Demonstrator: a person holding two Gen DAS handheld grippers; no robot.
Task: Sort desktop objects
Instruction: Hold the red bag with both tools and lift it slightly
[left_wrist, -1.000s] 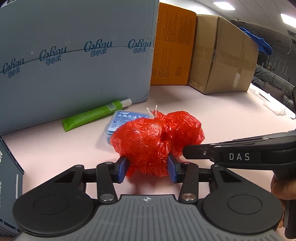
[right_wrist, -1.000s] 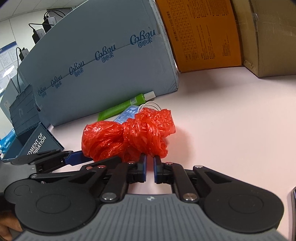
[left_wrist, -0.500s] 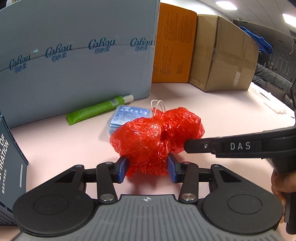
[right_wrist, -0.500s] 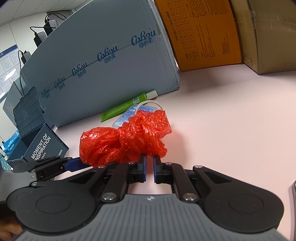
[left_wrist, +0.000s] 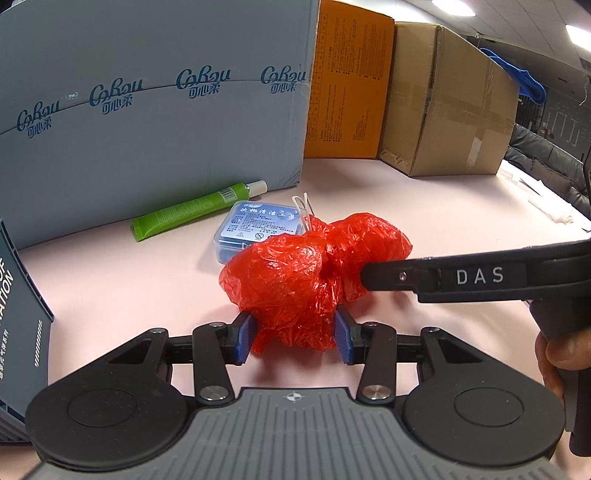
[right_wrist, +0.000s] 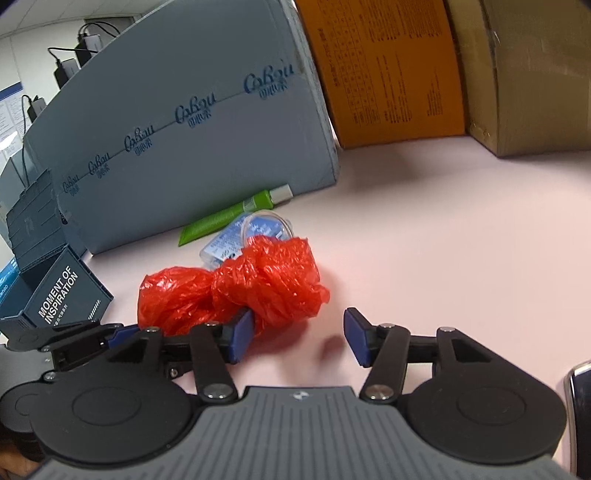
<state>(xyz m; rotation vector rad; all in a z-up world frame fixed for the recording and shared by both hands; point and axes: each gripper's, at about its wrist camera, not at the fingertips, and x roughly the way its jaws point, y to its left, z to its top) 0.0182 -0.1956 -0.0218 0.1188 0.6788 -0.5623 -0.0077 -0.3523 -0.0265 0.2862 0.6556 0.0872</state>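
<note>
A crumpled red plastic bag (left_wrist: 295, 280) lies on the pink desk; it also shows in the right wrist view (right_wrist: 258, 284). My left gripper (left_wrist: 293, 338) has its blue pads against both sides of the bag's near lobe. My right gripper (right_wrist: 299, 339) is open, its left pad touching the bag's right lobe; from the left wrist view it shows side-on (left_wrist: 373, 275) against the bag. Behind the bag lie a blue clear-lidded box (left_wrist: 255, 227) and a green tube (left_wrist: 192, 212).
A large grey-blue carton (left_wrist: 147, 110), an orange box (left_wrist: 347, 85) and a brown cardboard box (left_wrist: 450, 107) stand along the back. A dark storage bin lettered "MOMENT OF INSPIRATION" (right_wrist: 62, 291) stands at the left. Papers lie at the far right (left_wrist: 546, 206).
My right gripper has opened from shut. Both grippers have drawn back slightly from the cartons. The left gripper stays on the red bag.
</note>
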